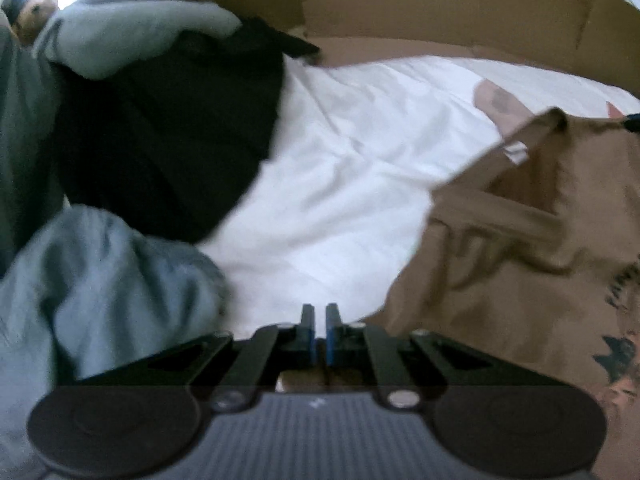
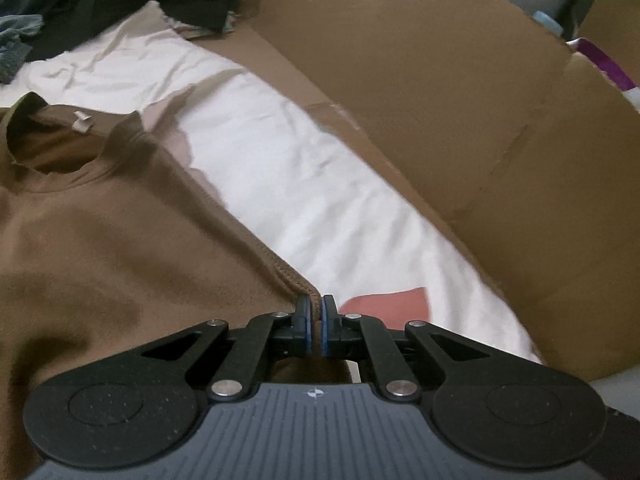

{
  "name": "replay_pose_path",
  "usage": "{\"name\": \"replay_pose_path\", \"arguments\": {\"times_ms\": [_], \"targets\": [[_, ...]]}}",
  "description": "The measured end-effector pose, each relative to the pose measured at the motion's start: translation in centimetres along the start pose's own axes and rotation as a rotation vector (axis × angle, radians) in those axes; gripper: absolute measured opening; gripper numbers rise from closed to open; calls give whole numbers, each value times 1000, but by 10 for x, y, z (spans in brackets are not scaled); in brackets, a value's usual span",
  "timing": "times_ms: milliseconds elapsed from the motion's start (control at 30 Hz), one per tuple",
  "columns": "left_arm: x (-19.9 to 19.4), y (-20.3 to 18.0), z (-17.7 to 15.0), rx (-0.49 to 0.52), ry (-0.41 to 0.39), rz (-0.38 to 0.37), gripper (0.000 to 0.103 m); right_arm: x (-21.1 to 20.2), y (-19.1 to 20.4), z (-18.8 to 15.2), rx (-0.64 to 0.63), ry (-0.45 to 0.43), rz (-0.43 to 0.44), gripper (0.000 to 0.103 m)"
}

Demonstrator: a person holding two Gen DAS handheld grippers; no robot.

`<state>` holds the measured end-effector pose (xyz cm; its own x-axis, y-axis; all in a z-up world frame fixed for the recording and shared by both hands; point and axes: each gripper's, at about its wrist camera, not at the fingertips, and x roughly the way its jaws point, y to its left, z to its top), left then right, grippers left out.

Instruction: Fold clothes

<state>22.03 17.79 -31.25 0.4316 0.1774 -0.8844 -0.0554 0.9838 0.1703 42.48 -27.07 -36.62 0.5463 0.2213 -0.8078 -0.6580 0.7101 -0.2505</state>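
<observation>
Right gripper pinches brown tee hem corner, left gripper pressed together, fabric btwn pads unclear — lift both evenly, keep edge taut over white sheet.

White sheet lies free between clothes pile and cardboard wall.

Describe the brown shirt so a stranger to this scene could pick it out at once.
Find the white sheet spread in front of the cardboard wall. The brown shirt lies on its near side, one seamed edge pinched by the right gripper. Unlike the black and grey-blue clothes heaped further off, it is tan, with an open round collar and a small pale tag inside.
</observation>
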Motion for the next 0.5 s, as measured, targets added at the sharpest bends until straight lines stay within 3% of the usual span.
{"name": "replay_pose_path", "arguments": {"times_ms": [233, 500], "targets": [[14, 8, 25, 27, -46, 107, 5, 3, -11, 4, 1, -5, -82, 3], [17, 20, 45, -10, -116, 206, 4, 1, -27, 13, 39, -39, -176, 2]]}}
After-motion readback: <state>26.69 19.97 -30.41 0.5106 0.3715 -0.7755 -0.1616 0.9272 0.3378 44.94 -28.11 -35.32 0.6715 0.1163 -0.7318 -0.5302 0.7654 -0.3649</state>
